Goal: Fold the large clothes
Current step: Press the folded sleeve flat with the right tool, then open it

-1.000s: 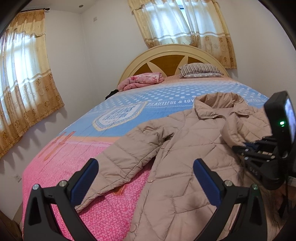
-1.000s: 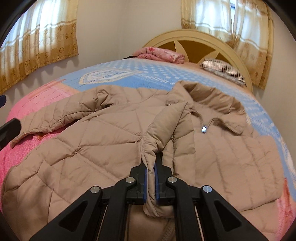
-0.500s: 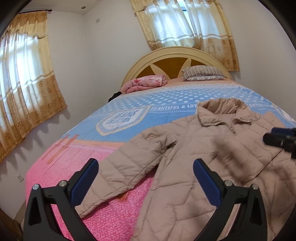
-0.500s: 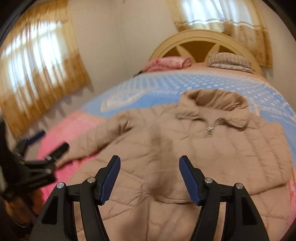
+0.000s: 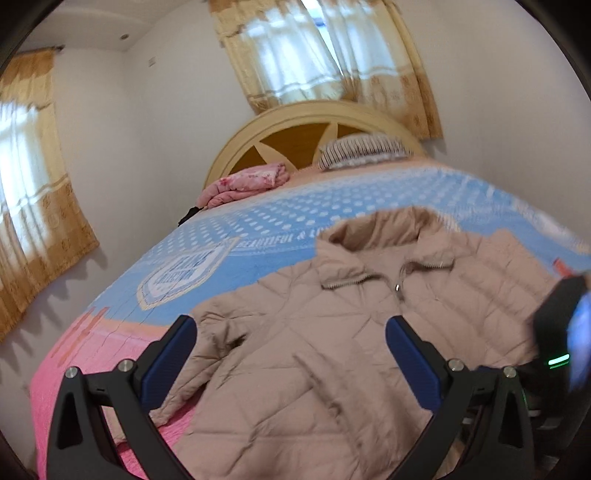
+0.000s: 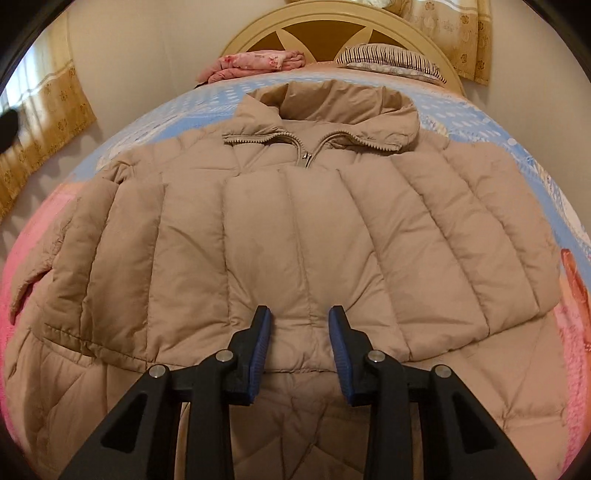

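Beige quilted jacket (image 6: 295, 229) lies spread on the bed (image 5: 280, 221), collar toward the headboard (image 6: 325, 33), zipper (image 6: 304, 158) partly done up near the collar. A sleeve is folded across the chest, its cuff edge right at the right gripper (image 6: 300, 347). The right gripper's jaws have just been closing; they sit part-way apart, with the folded sleeve's puffy edge between the blue pads (image 6: 260, 347), though whether they press it cannot be told. Left gripper (image 5: 291, 354) hangs above the jacket's lower left side, released, jaws wide, nothing between them. In the left wrist view the other sleeve (image 5: 207, 347) trails out over the pink part of the bedspread. A dark device with a green light (image 5: 557, 358), blurred, sits at that view's right edge. Folded pink blanket (image 6: 255, 62) and striped pillow (image 6: 391, 57) rest by the headboard. Yellow curtains (image 5: 332, 59) hang at the windows.
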`<state>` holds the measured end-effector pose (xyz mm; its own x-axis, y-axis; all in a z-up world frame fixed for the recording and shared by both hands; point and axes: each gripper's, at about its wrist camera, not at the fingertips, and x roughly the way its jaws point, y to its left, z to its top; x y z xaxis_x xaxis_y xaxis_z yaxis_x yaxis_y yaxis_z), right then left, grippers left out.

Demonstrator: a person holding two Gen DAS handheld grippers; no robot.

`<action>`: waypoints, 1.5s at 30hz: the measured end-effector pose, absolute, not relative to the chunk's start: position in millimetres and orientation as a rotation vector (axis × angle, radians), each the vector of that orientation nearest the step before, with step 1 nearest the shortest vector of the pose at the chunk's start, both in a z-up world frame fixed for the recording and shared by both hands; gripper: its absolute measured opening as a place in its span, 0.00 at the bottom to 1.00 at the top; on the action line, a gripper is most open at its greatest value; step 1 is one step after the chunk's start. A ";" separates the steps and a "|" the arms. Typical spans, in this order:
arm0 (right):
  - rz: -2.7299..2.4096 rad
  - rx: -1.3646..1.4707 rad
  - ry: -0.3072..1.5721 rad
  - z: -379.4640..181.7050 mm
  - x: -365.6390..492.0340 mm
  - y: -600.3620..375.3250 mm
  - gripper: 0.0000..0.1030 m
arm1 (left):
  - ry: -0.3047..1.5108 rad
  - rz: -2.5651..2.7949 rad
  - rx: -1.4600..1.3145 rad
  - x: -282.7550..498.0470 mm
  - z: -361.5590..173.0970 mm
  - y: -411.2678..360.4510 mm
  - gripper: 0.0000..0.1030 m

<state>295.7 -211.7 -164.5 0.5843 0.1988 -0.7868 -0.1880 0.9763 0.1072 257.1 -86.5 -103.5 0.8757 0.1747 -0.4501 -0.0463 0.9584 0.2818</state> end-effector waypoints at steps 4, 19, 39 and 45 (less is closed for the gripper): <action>0.238 0.139 0.821 -133.8 281.0 -254.9 0.33 | 0.596 0.181 0.344 283.7 -146.2 -95.1 1.00; -0.074 0.131 0.782 -136.3 394.4 -360.8 0.33 | 0.749 0.148 0.279 303.5 -186.8 -81.4 1.00; 0.044 0.171 0.810 -129.3 348.5 -355.3 0.34 | 0.802 0.101 0.181 312.7 -195.2 -70.1 1.00; 0.033 0.102 0.925 -176.0 353.8 -342.3 0.35 | 0.809 0.090 0.163 313.8 -196.3 -68.8 1.00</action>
